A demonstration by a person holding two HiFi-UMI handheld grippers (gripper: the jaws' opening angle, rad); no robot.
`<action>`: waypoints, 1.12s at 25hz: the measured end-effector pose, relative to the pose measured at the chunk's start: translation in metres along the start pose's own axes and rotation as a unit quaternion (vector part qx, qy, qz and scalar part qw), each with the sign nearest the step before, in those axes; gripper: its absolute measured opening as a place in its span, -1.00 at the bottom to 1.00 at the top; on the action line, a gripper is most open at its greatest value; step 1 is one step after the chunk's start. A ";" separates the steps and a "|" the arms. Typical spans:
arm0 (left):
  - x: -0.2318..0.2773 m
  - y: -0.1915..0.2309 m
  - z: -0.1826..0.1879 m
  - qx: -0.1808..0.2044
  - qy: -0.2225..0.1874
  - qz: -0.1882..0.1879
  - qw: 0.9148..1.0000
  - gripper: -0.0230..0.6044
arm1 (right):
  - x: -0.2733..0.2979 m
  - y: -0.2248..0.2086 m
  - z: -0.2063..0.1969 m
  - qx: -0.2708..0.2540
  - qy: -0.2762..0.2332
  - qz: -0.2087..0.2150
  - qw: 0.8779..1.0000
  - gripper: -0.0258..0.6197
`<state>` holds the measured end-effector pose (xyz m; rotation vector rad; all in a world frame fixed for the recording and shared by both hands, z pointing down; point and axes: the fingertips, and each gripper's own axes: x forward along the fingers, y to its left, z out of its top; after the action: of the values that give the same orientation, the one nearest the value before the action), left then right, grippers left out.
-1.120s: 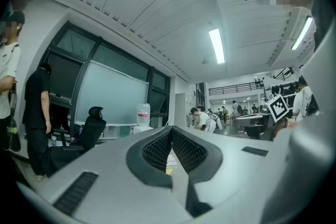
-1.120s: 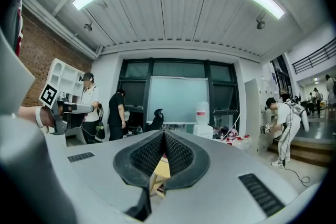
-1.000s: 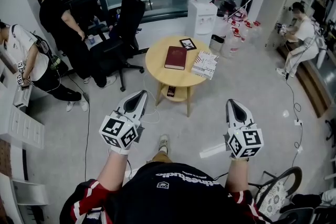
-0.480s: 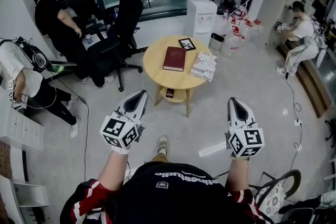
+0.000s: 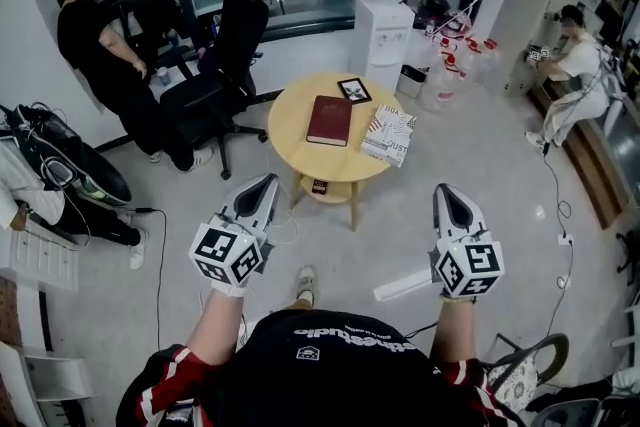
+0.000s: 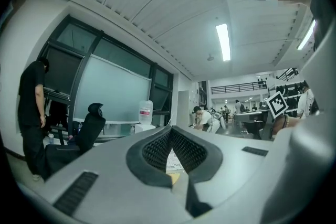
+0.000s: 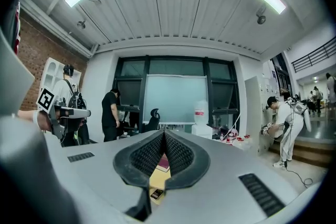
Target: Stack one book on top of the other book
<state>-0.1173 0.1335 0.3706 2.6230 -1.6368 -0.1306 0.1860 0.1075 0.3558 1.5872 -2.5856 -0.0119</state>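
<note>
At the far left of your head view a person bends low over a dark bag. Just beyond, a person in black stands at a desk by the window. A black office chair comes next, pushed up to that desk.

Your left gripper is held level in front of you, over the grey floor and well short of the table. In the left gripper view its jaws meet at the tips with nothing between them.

Ahead and between your two grippers stands the round wooden table. The red book lies flat near the middle of its top. A small framed picture sits near the far rim. The white printed book lies flat just to the right of the red one, at the table's right edge. A narrow strip of bare wood separates the two books, so neither is on the other. On the shelf under the top lies a small dark flat thing; you cannot tell what it is.

Behind the table is a water dispenser, with a cluster of water bottles on the floor beside it. A white strip lies on the floor near your right side.

Your right gripper is also level, closed tight and empty. At the far right a person in white leans at a counter.
</note>
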 end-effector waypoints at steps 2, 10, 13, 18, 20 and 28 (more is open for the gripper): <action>0.011 0.005 0.001 -0.006 0.000 -0.004 1.000 -0.87 | 0.010 -0.004 0.004 -0.001 0.001 -0.001 1.000 -0.83; 0.066 0.036 -0.002 -0.017 0.002 -0.020 1.000 -0.87 | 0.061 -0.020 0.006 0.002 0.012 -0.006 1.000 -0.83; 0.083 0.055 0.000 -0.020 0.003 -0.026 0.999 -0.87 | 0.084 -0.021 0.009 0.003 0.013 -0.012 1.000 -0.83; 0.117 0.080 0.003 -0.018 0.008 -0.038 0.999 -0.87 | 0.118 -0.028 0.010 0.010 0.020 -0.020 1.000 -0.83; 0.129 0.091 0.005 -0.019 0.009 -0.041 0.999 -0.87 | 0.133 -0.030 0.011 0.013 0.024 -0.021 0.999 -0.83; 0.162 0.138 0.004 -0.006 0.011 -0.042 0.999 -0.87 | 0.191 -0.024 0.017 0.006 0.028 -0.024 0.999 -0.83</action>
<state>-0.1701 -0.0726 0.3704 2.6737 -1.5153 -0.1144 0.1198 -0.0739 0.3541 1.6284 -2.5109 0.0428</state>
